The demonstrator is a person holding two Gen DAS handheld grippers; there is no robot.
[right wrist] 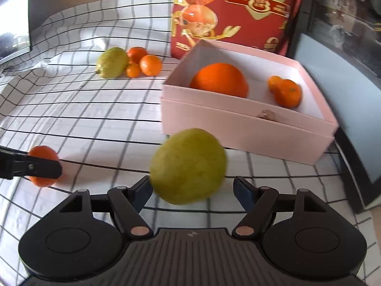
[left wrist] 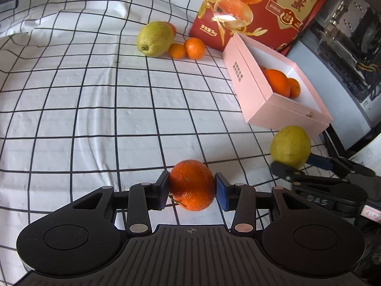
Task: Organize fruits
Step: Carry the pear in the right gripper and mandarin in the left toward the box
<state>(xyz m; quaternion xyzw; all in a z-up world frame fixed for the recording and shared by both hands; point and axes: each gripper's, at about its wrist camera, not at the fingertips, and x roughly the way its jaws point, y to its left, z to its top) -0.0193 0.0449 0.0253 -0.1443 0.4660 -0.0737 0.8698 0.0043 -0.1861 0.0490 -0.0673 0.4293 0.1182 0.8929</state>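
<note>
A small orange mandarin (left wrist: 191,184) sits between the blue pads of my left gripper (left wrist: 193,186), which is shut on it just above the checked cloth. A yellow-green lemon-like fruit (right wrist: 188,165) lies between the jaws of my right gripper (right wrist: 193,190). Its left pad touches the fruit, but a gap shows at the right pad, so it stands open. The open pink box (right wrist: 238,128) just beyond holds a large orange (right wrist: 220,79) and two mandarins (right wrist: 287,93). In the left wrist view the right gripper (left wrist: 300,164) and the same fruit (left wrist: 290,146) are at the right, near the pink box (left wrist: 281,112).
A second yellow-green fruit (left wrist: 154,38) and a few mandarins (left wrist: 194,47) lie grouped at the far side of the cloth. A tall red printed fruit carton (left wrist: 262,7) stands behind the pink box. Dark equipment and the table edge (left wrist: 345,83) run along the right.
</note>
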